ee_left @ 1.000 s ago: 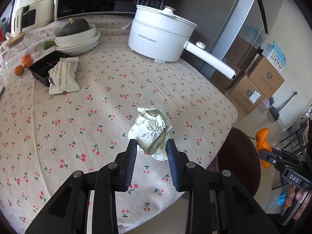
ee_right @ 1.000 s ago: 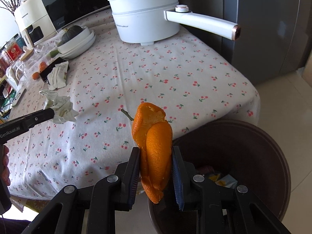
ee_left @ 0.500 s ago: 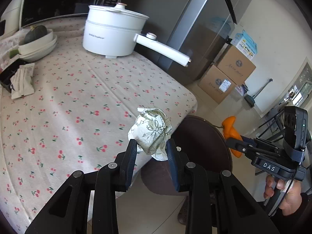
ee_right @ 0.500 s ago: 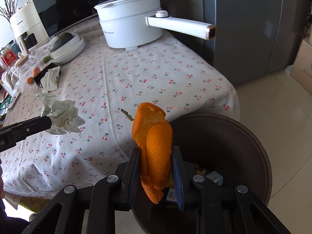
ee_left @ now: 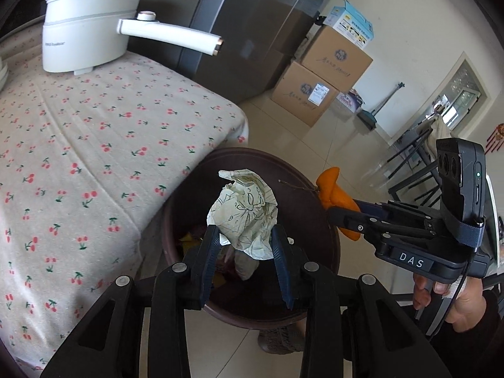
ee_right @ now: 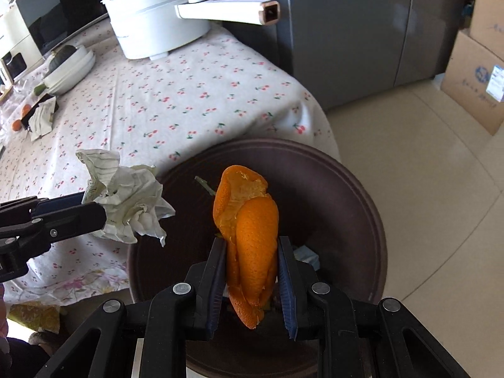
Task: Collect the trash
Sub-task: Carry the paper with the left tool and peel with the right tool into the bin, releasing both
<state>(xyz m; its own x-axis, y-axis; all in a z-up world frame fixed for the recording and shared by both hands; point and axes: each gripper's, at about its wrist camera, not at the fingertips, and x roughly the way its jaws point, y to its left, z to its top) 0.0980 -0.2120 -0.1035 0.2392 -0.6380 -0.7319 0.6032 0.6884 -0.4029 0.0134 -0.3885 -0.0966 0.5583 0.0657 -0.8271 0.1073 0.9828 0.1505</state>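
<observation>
A crumpled printed paper (ee_left: 244, 214) sits between the fingers of my left gripper (ee_left: 244, 239), whose jaws are opening while the pads still touch it. It hangs over the dark brown bin (ee_left: 302, 195) beside the table. My right gripper (ee_right: 252, 245) is shut on an orange peel (ee_right: 252, 220), held above the same bin (ee_right: 362, 195). The right wrist view shows the left gripper (ee_right: 94, 211) and paper (ee_right: 126, 201) at the bin's left rim. In the left wrist view the right gripper (ee_left: 343, 214) and peel (ee_left: 330, 189) are at the bin's right rim. Some trash lies inside the bin.
The table with the cherry-print cloth (ee_left: 78, 141) is left of the bin. On it stand a white pot (ee_left: 85, 31) with a long handle, stacked bowls (ee_right: 67, 66) and a wrapper (ee_right: 42, 118). A grey fridge (ee_right: 346, 31) and cardboard boxes (ee_left: 318, 78) stand behind. A hand (ee_left: 453, 302) holds the right gripper.
Both grippers moved off the table edge to above the bin, each carrying its load. The left gripper's fingers now stand a little wider around the paper.
</observation>
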